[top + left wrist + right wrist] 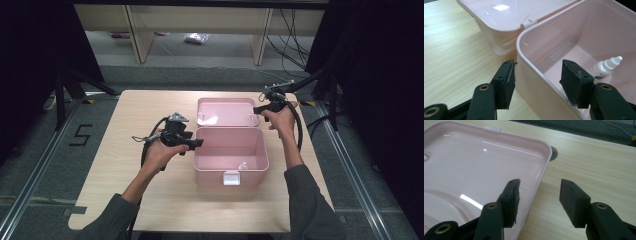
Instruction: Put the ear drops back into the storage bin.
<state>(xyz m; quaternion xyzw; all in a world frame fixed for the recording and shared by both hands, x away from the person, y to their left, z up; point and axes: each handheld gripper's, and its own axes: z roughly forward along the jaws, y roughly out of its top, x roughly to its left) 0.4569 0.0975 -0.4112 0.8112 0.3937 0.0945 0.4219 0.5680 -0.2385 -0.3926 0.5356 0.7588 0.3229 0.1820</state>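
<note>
A pink plastic box point(230, 172) stands open in the middle of the wooden table point(125, 165). Its lid point(227, 111) is laid back flat behind it. A small white dropper bottle point(605, 68) lies on the box floor point(243, 165). My left gripper point(197, 143) is at the box's left wall. In the left gripper view its jaws point(538, 66) are apart, one outside the wall point(531, 82) and one inside, without clamping it. My right gripper point(257, 110) is at the lid's right edge. Its jaws point(539, 185) stand open astride the lid's rim point(544, 167).
A white latch point(231, 177) sits on the box's front wall. Bare tabletop lies to the left of the box and in front of it. A dark hole point(553, 153) in the table shows just past the lid's corner. Black stands and cables flank the table.
</note>
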